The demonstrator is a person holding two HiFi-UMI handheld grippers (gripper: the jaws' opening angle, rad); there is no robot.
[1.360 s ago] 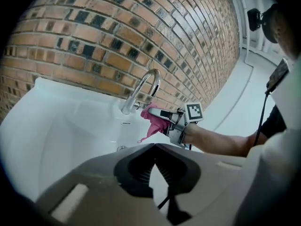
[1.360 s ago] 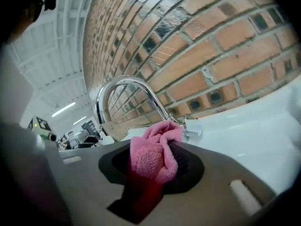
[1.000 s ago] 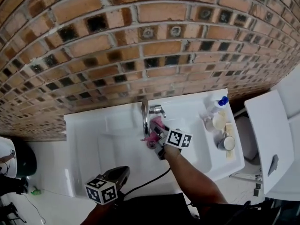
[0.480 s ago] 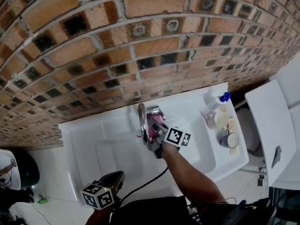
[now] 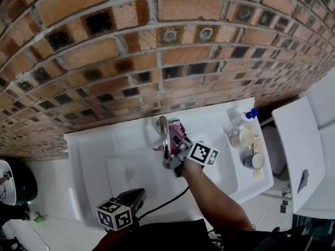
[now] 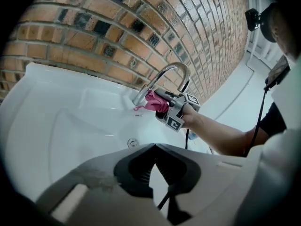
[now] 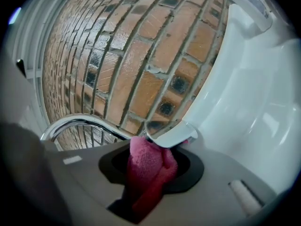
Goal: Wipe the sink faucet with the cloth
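Observation:
A chrome faucet (image 5: pixel 164 136) arches over the white sink (image 5: pixel 125 177) below a brick wall. My right gripper (image 5: pixel 178 149) is shut on a pink cloth (image 5: pixel 176 135) and presses it against the faucet (image 7: pixel 89 124) near its base (image 7: pixel 171 134). The pink cloth (image 7: pixel 146 171) bulges from between the jaws, touching the chrome. From the left gripper view, the cloth (image 6: pixel 155 102) sits against the faucet (image 6: pixel 164 76). My left gripper (image 5: pixel 132 201) hangs shut and empty over the sink's front edge, well short of the faucet.
Bottles and jars, among them a blue-capped bottle (image 5: pixel 242 118), crowd the sink's right ledge. A white toilet tank lid (image 5: pixel 298 150) stands at the right. A dark cable (image 5: pixel 162 203) runs from my right gripper across the basin. Brick wall (image 5: pixel 157 46) rises right behind the faucet.
My right gripper with the cloth has slid along the faucet, from below the spout toward its base and back slightly. The left gripper has barely moved.

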